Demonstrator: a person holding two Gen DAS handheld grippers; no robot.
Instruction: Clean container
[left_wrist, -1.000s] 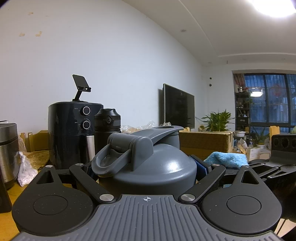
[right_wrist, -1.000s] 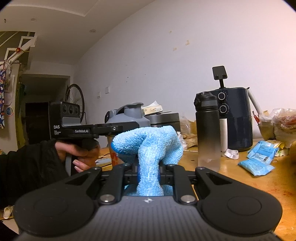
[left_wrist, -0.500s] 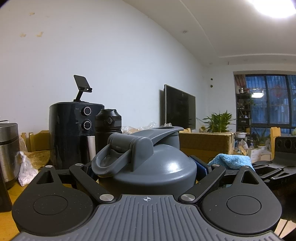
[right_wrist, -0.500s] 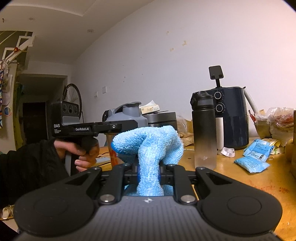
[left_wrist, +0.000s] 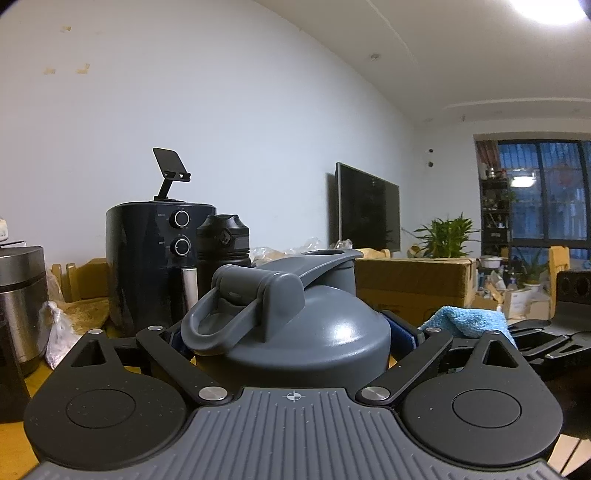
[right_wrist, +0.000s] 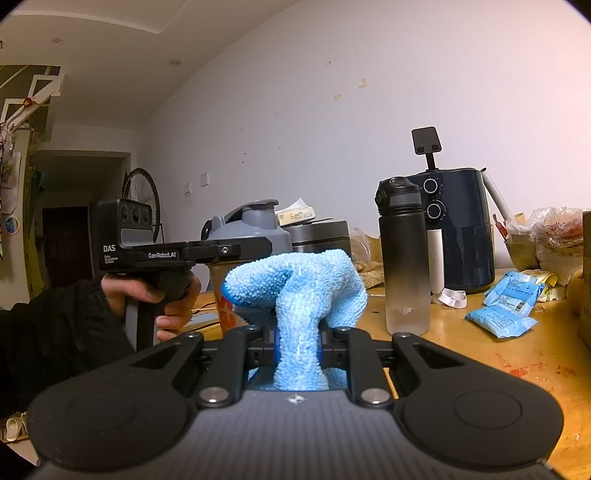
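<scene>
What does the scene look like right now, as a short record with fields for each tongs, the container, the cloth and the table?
left tongs: left tongs shut on the grey-lidded plastic shaker bottle, held upright
right tongs: right tongs shut on the fluffy light-blue microfibre cloth
container: lid on, flip cap closed, carry loop facing the left camera
cloth: bunched, beside the bottle; contact cannot be told
table: wooden table with a black-capped smoky drinking bottle, a dark-blue air fryer behind it, and light-blue packets
</scene>
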